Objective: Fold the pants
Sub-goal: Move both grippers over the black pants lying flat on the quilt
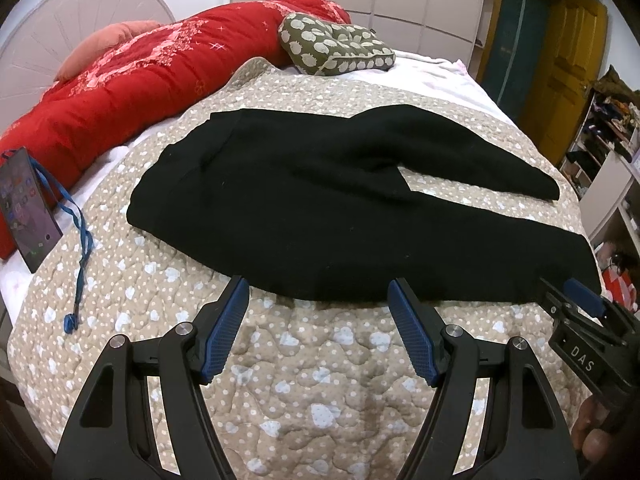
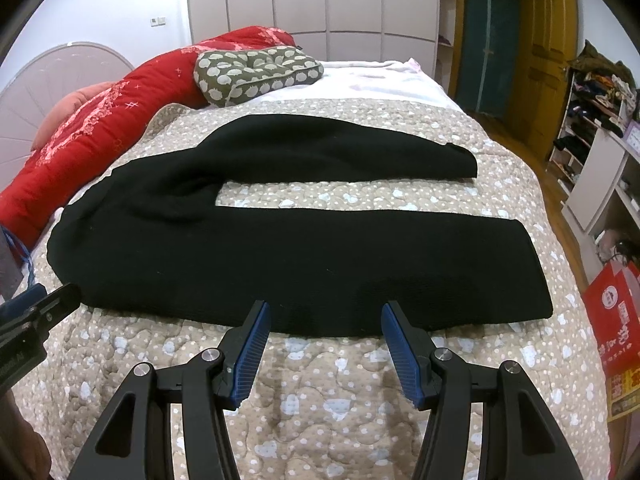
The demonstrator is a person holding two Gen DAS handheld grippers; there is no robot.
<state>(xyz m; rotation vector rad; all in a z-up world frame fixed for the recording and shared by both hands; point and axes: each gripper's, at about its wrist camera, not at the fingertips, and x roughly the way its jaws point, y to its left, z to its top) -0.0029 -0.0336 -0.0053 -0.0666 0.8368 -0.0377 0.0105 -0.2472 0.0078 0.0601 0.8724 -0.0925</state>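
Black pants (image 1: 304, 208) lay crosswise just ahead of my jaws, waistband left, legs right. Left gripper (image 1: 318, 308) and right gripper (image 2: 325, 330) both spread, empty, near-leg edge closest.

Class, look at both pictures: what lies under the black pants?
The black pants lie flat on the quilted bedspread, visible around and between the legs. Whatever sits directly beneath the fabric is covered.

The dark phone with its lit screen (image 1: 28, 208) runs off the left wrist view's left edge, the red printed paper bag (image 2: 616, 344) is cut by the right wrist view's edge, and the cluttered shelf items (image 2: 600, 92) blur together.
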